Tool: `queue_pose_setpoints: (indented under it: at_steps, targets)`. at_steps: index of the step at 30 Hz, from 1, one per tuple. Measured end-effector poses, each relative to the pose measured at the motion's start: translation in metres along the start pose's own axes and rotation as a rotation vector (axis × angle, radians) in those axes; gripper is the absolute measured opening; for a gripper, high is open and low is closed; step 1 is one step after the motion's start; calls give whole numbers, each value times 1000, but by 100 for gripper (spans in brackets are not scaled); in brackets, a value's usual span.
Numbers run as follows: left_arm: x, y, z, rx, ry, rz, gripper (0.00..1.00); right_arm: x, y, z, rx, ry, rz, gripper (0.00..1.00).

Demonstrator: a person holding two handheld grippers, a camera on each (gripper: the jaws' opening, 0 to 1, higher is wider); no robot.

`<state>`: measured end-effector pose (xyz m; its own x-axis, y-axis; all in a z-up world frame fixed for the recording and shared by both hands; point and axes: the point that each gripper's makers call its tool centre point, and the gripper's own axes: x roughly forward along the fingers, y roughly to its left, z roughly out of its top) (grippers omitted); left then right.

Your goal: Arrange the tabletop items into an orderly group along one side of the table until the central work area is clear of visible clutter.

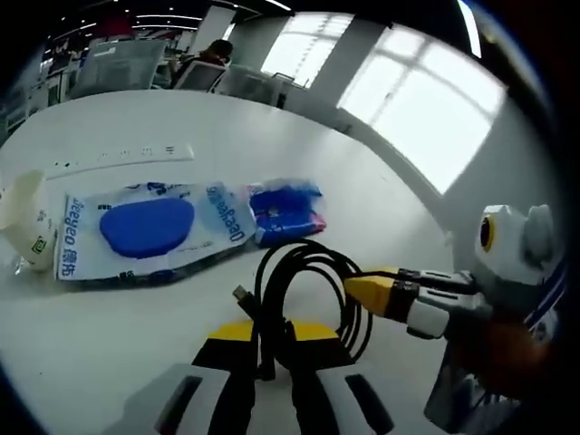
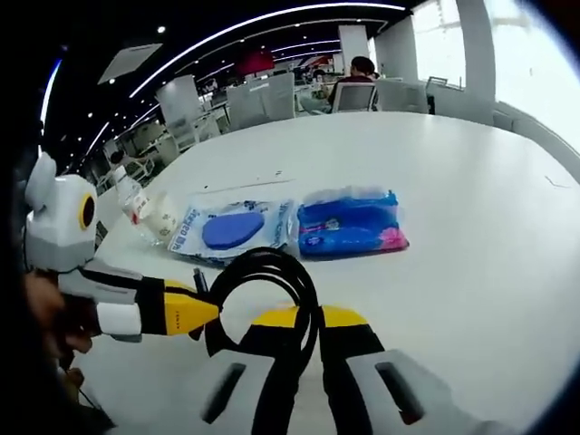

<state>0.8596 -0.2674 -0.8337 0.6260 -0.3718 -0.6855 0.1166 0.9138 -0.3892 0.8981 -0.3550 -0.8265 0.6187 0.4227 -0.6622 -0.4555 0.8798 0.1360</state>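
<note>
Both grippers pinched the coiled cable (image 1: 308, 290) near the table's (image 1: 272, 145) front: left gripper (image 1: 272, 349) its near loop, right gripper (image 2: 299, 340) the opposite side, likely keeping it coiled for carrying toward the packets (image 1: 149, 227) beyond.

Daylight poured through tall windows (image 1: 426, 109) beyond and to the right of the left gripper (image 1: 272, 349), blowing the panes out to plain white. Ceiling light strips (image 2: 272, 18) glowed over the dimmer office behind. The white table (image 2: 471, 208) shone evenly, with a soft sheen ahead of the right gripper (image 2: 304, 340) and faint shadows under the packets. Fisheye bending curved the table edge and windows; both grippers' near bodies looked slightly soft.
</note>
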Motion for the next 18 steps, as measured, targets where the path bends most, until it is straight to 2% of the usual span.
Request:
queue_pose_setpoints:
  at_steps: [5,9,13,18]
  targets:
    - [15,7,-4,-35,36,21,9,16,-6,-4,-18,13,-10,3]
    - [21,11,-5,-28,45,31,9,25,-10,-11,-15,35,-9,3]
    - [24,14,-5,-48,56,40,9,33,-12,-20,31,69,14,3]
    - [33,20,-4,-61,68,48,9,41,-13,-26,30,82,26,4]
